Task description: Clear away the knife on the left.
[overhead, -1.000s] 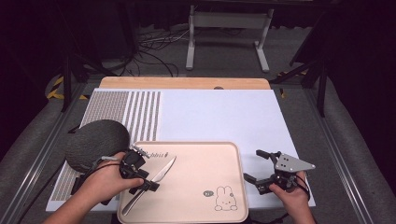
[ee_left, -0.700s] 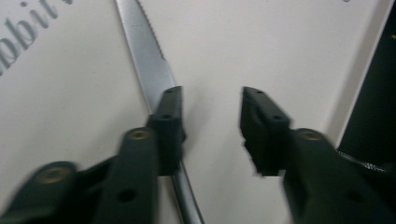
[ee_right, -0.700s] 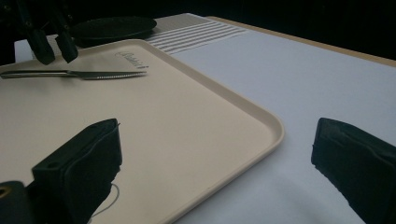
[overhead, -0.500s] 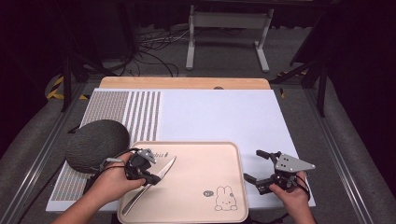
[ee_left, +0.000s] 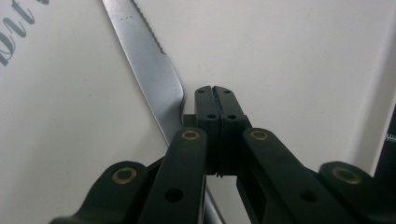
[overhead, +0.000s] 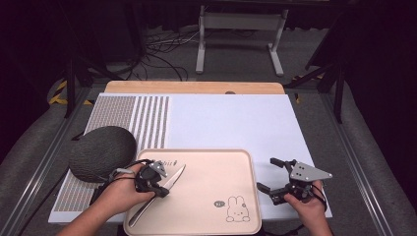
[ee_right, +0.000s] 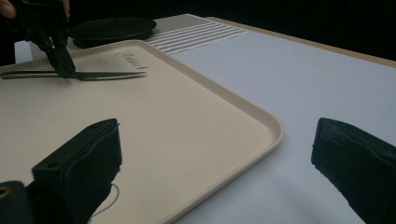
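Lying on the tray [overhead: 206, 196], knife [ee_left: 149, 70] just beside left tongs [ee_left: 216, 93] pressed together empty, right tongs [overhead: 275, 177] spread.

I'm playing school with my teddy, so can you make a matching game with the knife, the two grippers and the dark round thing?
Things:
1. knife
2. left gripper
3. right gripper
4. dark round thing

Place or state:
a. jaws wide open, nothing between them
b. lying on the beige tray
c. on the table, left of the tray
d. jaws shut, tip down at the knife

Right pairs: 1-b, 2-d, 3-a, 4-c.
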Motion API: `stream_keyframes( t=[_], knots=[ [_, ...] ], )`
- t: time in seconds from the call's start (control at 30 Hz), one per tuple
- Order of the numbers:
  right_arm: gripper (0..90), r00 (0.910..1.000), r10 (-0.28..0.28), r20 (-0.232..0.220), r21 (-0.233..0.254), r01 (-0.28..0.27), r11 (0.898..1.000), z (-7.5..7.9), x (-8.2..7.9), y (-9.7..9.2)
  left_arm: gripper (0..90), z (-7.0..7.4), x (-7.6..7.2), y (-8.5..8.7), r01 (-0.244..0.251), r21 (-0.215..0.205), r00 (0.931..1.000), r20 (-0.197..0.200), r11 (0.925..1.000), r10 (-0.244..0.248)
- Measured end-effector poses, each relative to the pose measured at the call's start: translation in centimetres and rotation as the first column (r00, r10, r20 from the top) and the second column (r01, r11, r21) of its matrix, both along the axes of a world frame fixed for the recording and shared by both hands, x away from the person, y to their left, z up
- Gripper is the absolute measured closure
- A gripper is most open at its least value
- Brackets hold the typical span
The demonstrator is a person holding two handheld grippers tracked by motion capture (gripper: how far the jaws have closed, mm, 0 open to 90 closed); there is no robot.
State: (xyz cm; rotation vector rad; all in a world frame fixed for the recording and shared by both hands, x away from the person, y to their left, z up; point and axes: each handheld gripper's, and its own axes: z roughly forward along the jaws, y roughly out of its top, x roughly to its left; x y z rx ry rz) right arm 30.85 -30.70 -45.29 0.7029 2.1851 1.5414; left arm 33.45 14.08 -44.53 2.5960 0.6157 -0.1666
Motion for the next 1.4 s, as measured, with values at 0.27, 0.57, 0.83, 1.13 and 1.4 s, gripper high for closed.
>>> stream_keyframes(
  t=[0.27,0.57,0.83,1.13,1.4],
  knots=[
    [2.5,1.0,-0.001,-0.003,0.002,0.001,1.0,0.0,0.0,0.0,90.0,-0.3,0.0,0.1,-0.003,0.025,1.0,0.002,0.9997,0.003],
    [2.5,1.0,-0.002,-0.004,0.002,0.002,1.0,-0.1,0.0,0.0,90.0,-0.4,0.2,0.5,-0.013,0.019,0.9999,0.0,0.9997,0.013],
    [2.5,1.0,-0.002,-0.005,0.0,0.002,1.0,-0.1,0.1,0.0,90.0,-0.4,0.3,1.0,-0.032,0.016,0.9995,-0.005,0.9994,0.032],
    [2.5,0.9999,-0.003,-0.013,-0.002,0.003,1.0,-0.2,0.1,0.2,90.0,-0.7,0.4,1.9,-0.06,-0.023,0.9981,-0.012,0.9979,0.06],
    [2.5,0.9999,-0.003,-0.013,0.0,0.003,1.0,-0.3,0.2,0.2,90.0,-0.7,0.4,2.8,-0.082,-0.026,0.9966,-0.013,0.9963,0.082]
  ],
)
